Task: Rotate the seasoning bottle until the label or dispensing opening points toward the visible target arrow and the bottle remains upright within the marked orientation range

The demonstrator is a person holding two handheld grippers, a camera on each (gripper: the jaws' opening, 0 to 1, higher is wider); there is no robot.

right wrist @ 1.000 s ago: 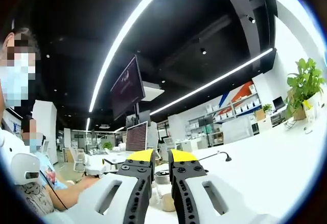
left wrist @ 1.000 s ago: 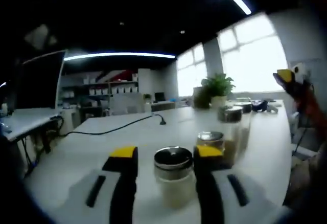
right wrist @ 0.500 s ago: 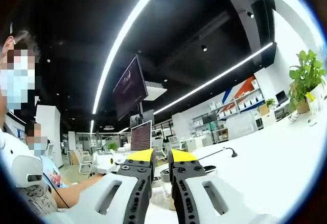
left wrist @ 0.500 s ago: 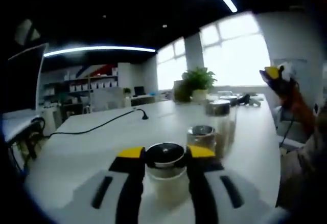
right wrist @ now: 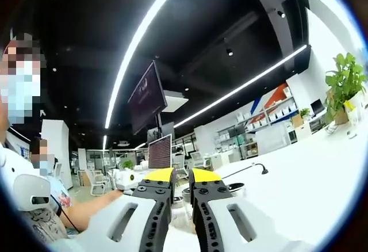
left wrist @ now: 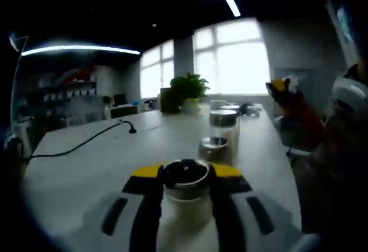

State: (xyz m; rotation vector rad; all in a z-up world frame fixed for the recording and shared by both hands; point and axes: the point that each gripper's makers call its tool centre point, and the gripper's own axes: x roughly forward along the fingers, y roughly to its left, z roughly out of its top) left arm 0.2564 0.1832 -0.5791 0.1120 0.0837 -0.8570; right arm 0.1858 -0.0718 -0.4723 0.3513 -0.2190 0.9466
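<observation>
The left gripper (left wrist: 185, 171) pinches the seasoning bottle (left wrist: 185, 190), standing on the white table (left wrist: 86, 165) in front of 2 other jars (left wrist: 218, 137). The right gripper (right wrist: 181, 175) is up high, jaws nearly together, holding nothing. This looks like the turning step. Next, twist the bottle slowly, keeping it straight up.

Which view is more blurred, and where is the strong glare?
Left gripper view: soft and blurred, dim at the edges, with the windows washed out behind the seasoning bottle in the left claw. Right gripper view: sharper, with bright ceiling light strips that the fisheye bends.
</observation>
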